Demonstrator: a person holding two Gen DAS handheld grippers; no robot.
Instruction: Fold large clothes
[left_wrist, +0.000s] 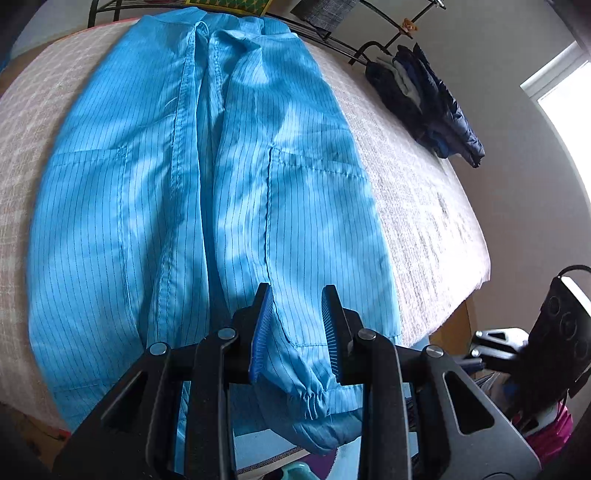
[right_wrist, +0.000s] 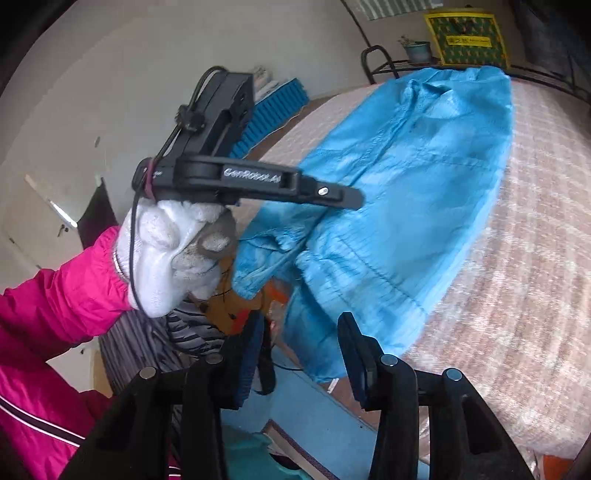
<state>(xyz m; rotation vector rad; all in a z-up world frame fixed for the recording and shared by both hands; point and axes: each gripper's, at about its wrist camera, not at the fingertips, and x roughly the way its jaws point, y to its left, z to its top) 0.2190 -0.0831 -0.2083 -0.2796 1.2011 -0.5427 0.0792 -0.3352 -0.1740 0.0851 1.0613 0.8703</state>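
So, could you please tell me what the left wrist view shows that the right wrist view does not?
Only the left wrist view shows the dark clothes pile at the bed's far side, the garment's two patch pockets, and the left tongs standing over the elastic cuff.

Only the right wrist view shows the gloved left hand with its pink sleeve, a potted plant, and the right tongs open with nothing between them.

Both show the blue striped garment spread on the pale bedcover.
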